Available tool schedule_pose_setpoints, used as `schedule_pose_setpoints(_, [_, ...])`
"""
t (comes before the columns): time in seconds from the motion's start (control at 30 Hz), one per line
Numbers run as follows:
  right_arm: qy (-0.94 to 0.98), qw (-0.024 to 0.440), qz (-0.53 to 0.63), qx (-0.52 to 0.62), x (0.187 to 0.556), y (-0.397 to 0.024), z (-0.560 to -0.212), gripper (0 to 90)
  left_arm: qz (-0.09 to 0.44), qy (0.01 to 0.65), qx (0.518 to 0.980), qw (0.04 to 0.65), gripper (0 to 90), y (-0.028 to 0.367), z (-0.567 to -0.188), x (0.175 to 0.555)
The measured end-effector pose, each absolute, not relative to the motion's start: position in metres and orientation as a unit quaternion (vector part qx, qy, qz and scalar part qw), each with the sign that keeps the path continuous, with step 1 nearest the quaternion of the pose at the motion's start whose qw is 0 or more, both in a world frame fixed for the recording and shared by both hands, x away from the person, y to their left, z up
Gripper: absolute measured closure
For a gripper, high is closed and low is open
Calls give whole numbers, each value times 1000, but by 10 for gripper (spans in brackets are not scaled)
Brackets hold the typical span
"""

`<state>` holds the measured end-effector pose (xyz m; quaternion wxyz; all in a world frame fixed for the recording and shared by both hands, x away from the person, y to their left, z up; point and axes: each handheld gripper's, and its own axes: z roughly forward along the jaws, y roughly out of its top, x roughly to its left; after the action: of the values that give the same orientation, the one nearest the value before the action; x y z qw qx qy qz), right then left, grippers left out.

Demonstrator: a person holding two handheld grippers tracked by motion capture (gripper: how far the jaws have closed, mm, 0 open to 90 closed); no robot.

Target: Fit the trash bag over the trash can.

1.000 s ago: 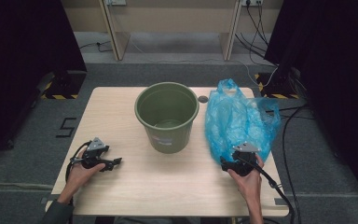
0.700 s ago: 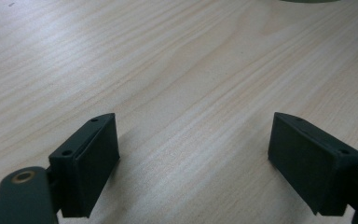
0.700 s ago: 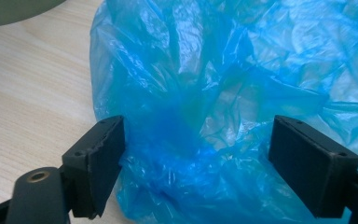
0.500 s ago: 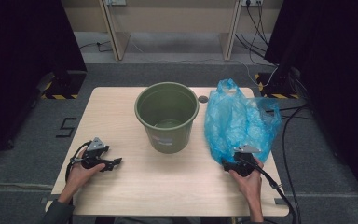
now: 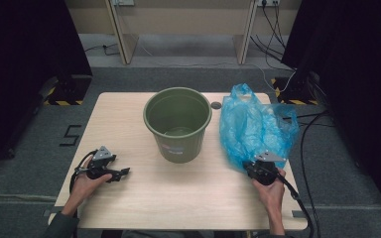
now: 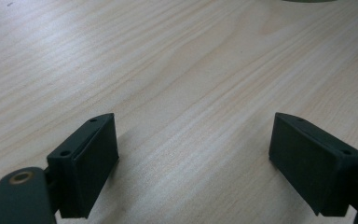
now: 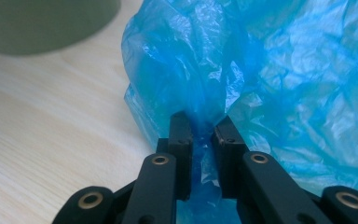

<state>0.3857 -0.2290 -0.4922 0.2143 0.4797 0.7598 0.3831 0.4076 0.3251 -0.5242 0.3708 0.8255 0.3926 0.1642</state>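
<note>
A crumpled blue plastic bag (image 5: pixel 255 129) lies on the right side of the wooden table (image 5: pixel 188 193), beside a green bucket (image 5: pixel 177 121) that stands upright at the middle. My right gripper (image 5: pixel 249 167) sits at the bag's near edge; its jaws have just been closing and now pinch a fold of the blue plastic bag (image 7: pixel 261 70) between the pads (image 7: pixel 181 140). My left gripper (image 5: pixel 124 172) rests low on the table's left side, open, with bare wood between its fingers (image 6: pixel 91 158).
A small dark round disc (image 5: pixel 216 105) lies on the table behind the bucket. Cables (image 5: pixel 307 148) trail off the table's right edge. Wooden furniture legs and dark curtains stand beyond the far edge.
The right gripper's jaws have closed onto the near edge of the blue bag. The left hand and gripper have stayed where they were.
</note>
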Motion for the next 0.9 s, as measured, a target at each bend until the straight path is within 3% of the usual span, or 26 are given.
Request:
schedule_pose_setpoints(0.63, [731,246,442,458,405,-225,-437,820,164,391,827,370,139,325,-524,408])
schedule_pose_setpoints(0.9, [733,266,452,432,424,-212,-397,820,164,391,827,370,139,325,-524,408])
